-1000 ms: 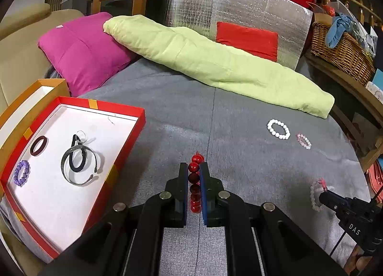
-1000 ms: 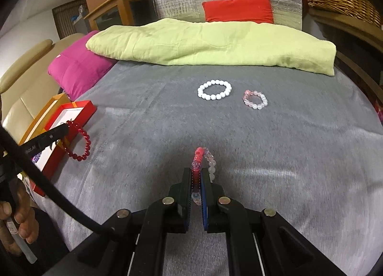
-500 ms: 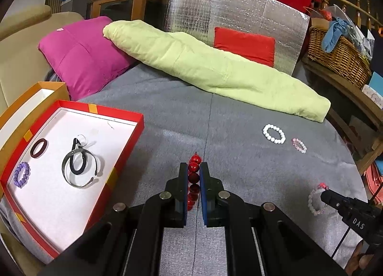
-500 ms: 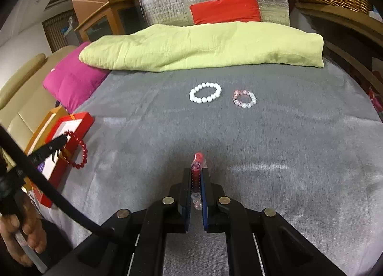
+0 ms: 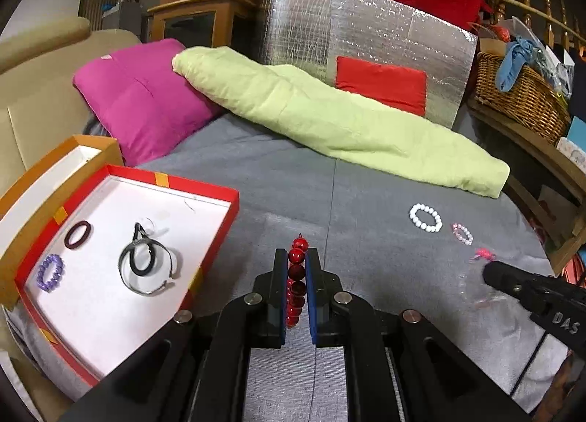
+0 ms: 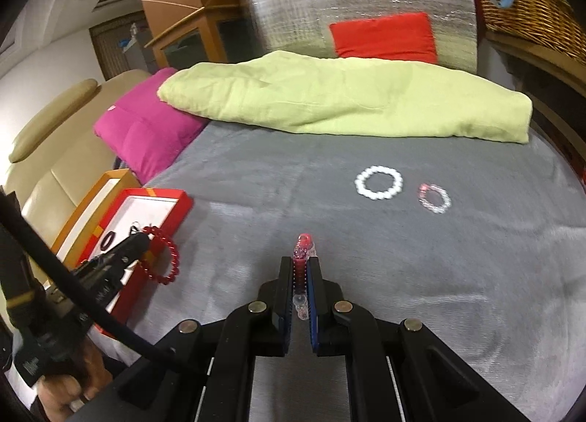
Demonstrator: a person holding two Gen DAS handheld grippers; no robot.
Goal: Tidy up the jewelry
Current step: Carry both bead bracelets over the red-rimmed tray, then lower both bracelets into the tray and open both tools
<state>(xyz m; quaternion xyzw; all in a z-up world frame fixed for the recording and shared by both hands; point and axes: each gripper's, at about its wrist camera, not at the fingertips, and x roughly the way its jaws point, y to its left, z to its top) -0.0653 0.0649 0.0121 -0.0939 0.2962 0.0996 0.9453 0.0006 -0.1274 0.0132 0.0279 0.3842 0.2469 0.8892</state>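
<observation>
Left wrist view: left gripper [image 5: 296,268] pinches the red bead bracelet [image 5: 296,281] edge-on — ring plane vertical, pointing forward; right gripper [image 6: 301,271] clamps a clear-pink bracelet [image 6: 302,268] likewise.

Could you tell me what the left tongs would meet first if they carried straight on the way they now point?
Probably bare grey bedspread, then the green quilt; the left tongs point past the red tray. Depth is unclear.
</observation>
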